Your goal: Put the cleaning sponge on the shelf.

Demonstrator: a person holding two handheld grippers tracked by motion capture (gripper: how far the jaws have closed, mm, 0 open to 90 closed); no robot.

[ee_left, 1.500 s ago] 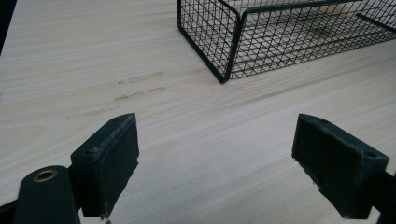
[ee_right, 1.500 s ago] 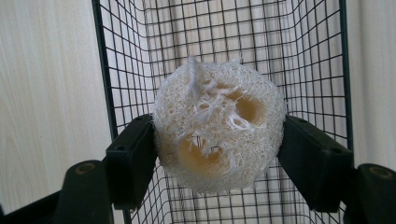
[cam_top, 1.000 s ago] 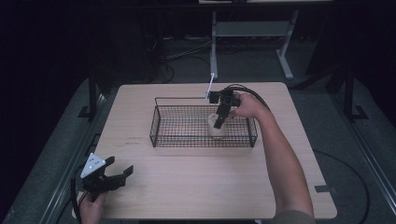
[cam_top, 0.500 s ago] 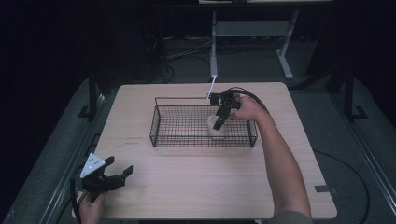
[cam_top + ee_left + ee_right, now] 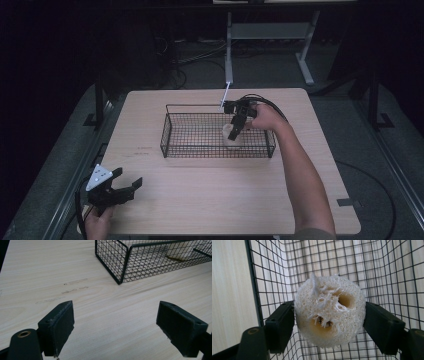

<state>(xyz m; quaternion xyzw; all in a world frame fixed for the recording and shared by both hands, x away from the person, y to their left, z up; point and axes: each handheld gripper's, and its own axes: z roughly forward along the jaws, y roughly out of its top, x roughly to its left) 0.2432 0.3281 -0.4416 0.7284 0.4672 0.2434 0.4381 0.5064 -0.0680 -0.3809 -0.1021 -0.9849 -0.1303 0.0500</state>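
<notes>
A pale round loofah piece (image 5: 329,315) with holes through it sits between the pads of my right gripper (image 5: 329,326), which touch it on both sides. These jaws have just been opening, with the loofah still between them. This happens low inside the black wire basket (image 5: 200,106), near its right end, where the right gripper (image 5: 234,133) points down on the loofah (image 5: 231,142). My left gripper (image 5: 129,186) rests open near the table's front left corner, its pads (image 5: 58,327) wide apart over bare wood. The left gripper view shows the basket (image 5: 125,262) and the loofah (image 5: 180,251) ahead.
The light wooden table (image 5: 210,200) has free room in front of and left of the basket. A white stick (image 5: 225,94) leans at the basket's far rim. Dark floor, cables and a desk frame (image 5: 270,32) lie beyond the table.
The right gripper's jaws have parted a little around the loofah inside the basket. Neither hand has shifted, and the left gripper stays as it was.
</notes>
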